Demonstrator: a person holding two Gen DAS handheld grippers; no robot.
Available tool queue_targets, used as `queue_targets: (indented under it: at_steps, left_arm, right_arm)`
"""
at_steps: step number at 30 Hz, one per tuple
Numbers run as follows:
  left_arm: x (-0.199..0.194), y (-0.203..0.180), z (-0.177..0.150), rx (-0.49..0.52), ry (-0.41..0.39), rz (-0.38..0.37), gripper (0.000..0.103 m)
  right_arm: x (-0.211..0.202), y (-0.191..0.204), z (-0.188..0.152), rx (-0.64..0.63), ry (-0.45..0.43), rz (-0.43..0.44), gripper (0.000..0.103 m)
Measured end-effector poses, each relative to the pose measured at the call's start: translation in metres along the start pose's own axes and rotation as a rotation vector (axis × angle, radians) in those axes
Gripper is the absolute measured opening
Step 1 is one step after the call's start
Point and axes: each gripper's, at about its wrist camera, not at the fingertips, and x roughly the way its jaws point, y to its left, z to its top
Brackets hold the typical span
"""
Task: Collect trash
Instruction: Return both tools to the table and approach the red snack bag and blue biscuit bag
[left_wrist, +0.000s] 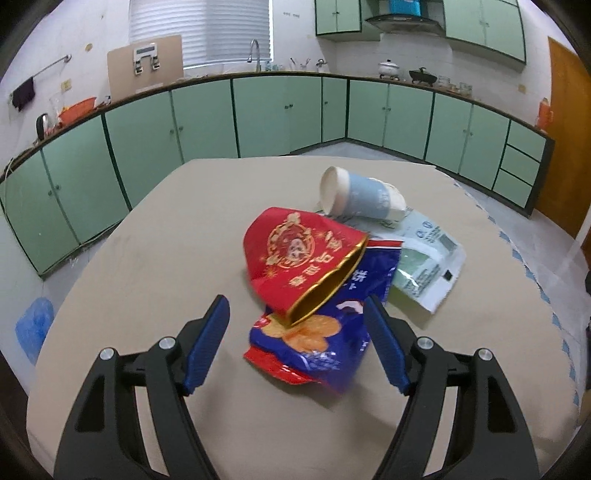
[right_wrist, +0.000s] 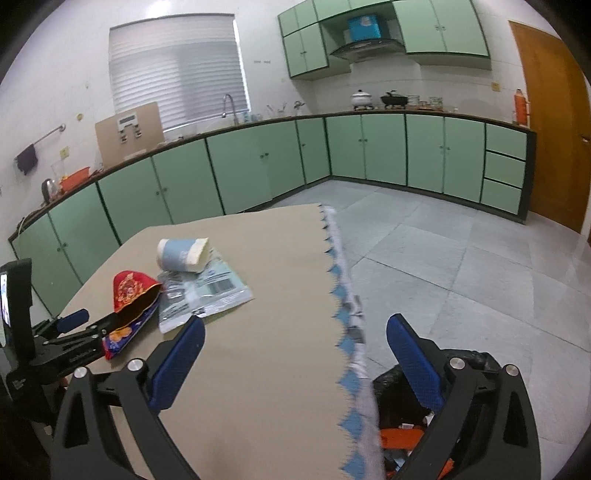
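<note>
Beige cloth covered the table (left_wrist: 129, 258), trash piled near its middle. Red-and-gold wrapper (left_wrist: 299, 258) lay on top of a blue snack bag (left_wrist: 317, 332); a white-green plastic pouch (left_wrist: 428, 266) sat just beside them, partly under a blue-and-white paper cup (left_wrist: 360, 195) tipped on its side, open mouth facing the left wrist camera. Left gripper (left_wrist: 297, 306) hung over the near end of the pile, blue pads wide apart, snack bag and wrapper edge between them but no pad visibly pressing, nothing held. Right gripper (right_wrist: 295, 328) was at the table's right edge with its jaws fully spread and empty: left pad over the cloth, right pad out past the fringed blue-white trim (right_wrist: 347, 321), above a black bin bag (right_wrist: 395, 391) on the floor with orange scraps (right_wrist: 402, 439) inside. From the right wrist view, the left gripper (right_wrist: 90, 323) showed at far left, its tips against the wrapper (right_wrist: 129, 291) and bag (right_wrist: 125, 338). Cup (right_wrist: 183, 254) and pouch (right_wrist: 207, 291) lay further in, well apart from the right gripper.
</note>
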Motion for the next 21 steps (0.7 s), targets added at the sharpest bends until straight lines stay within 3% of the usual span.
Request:
queue_targets:
  at_steps: [11, 21]
  left_arm:
    - [0.015, 0.009, 0.006, -0.036, 0.019, -0.057, 0.072]
    - [0.034, 0.006, 0.014, -0.043, 0.069, -0.031, 0.072]
  right_arm:
    - [0.020, 0.025, -0.001, -0.045, 0.032, 0.018, 0.097]
    - [0.025, 0.027, 0.000, -0.055, 0.042, 0.009, 0.097]
